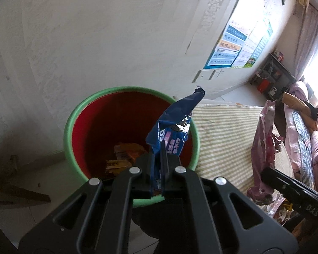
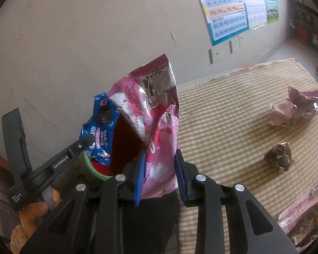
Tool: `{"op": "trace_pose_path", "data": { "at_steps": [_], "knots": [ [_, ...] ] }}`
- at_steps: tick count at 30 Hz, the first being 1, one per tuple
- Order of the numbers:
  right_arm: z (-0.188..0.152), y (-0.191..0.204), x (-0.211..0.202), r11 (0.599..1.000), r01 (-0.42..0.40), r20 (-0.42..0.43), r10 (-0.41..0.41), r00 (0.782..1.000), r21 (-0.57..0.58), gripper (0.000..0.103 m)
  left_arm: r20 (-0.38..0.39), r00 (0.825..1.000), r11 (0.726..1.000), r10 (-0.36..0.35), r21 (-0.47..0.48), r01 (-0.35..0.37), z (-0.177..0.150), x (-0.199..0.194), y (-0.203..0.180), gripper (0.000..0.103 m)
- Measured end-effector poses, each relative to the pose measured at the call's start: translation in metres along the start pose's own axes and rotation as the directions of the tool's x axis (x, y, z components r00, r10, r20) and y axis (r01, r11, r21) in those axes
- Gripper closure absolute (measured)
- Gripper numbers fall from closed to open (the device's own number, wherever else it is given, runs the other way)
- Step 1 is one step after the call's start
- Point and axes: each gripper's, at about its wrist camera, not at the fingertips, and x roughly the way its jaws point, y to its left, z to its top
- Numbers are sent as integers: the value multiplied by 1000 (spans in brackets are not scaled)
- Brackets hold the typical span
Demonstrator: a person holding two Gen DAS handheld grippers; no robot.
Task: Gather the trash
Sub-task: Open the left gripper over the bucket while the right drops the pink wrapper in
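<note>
A red bucket with a green rim (image 1: pixel 68 127) stands against the wall, with several orange and yellow wrappers (image 1: pixel 125 156) at its bottom. My left gripper (image 1: pixel 158 149) is shut on a blue cookie wrapper (image 1: pixel 173 127), which hangs over the bucket's right half. In the right wrist view my right gripper (image 2: pixel 160 154) is shut on a pink wrapper (image 2: pixel 159 127) with a foil lining, held upright just right of the bucket (image 2: pixel 123 144). My left gripper (image 2: pixel 89 141) and the blue cookie wrapper (image 2: pixel 99 127) show at that view's left. The pink wrapper (image 1: pixel 262 148) also shows in the left wrist view.
A striped mat (image 2: pixel 222 116) stretches right of the bucket. On it lie a crumpled pink wrapper (image 2: pixel 294 108), a dark crumpled wrapper (image 2: pixel 278 157) and more wrappers (image 2: pixel 303 218) at the near right. A person's hand (image 2: pixel 36 209) holds the left gripper. A wall with posters (image 2: pixel 226 10) stands behind.
</note>
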Motion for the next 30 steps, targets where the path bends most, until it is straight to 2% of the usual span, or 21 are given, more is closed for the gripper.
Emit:
{"op": "trace_pose_path", "data": {
  "at_steps": [14, 19, 22, 23, 24, 26, 27, 30],
  "knots": [
    [15, 18, 30, 999, -33, -63, 31, 998, -32, 75, -32, 999, 997, 33, -75, -36, 3, 19, 31, 100],
    [27, 25, 49, 997, -67, -103, 63, 993, -35, 75, -37, 994, 991, 107, -78, -110, 7, 24, 40, 100],
    [37, 31, 62, 994, -82, -113, 74, 991, -69, 74, -82, 991, 988, 108, -101, -116, 9, 32, 52, 98],
    [39, 33, 67, 993, -94, -121, 85, 989, -70, 74, -92, 990, 989, 111, -90, -119, 10, 35, 54, 87],
    [41, 33, 72, 992, -112, -130, 103, 986, -63, 73, -84, 987, 986, 137, -79, -144, 11, 34, 54, 62],
    [45, 35, 78, 983, -178, -144, 170, 975, -45, 58, -34, 984, 980, 173, -97, -176, 10, 26, 58, 34],
    [45, 37, 78, 979, -195, -143, 186, 972, -54, 48, -9, 985, 977, 171, -128, -171, 9, 20, 62, 34],
    [43, 35, 64, 979, -187, -116, 178, 977, -80, 47, -2, 989, 973, 149, -180, -147, 1, 11, 67, 33]
  ]
}}
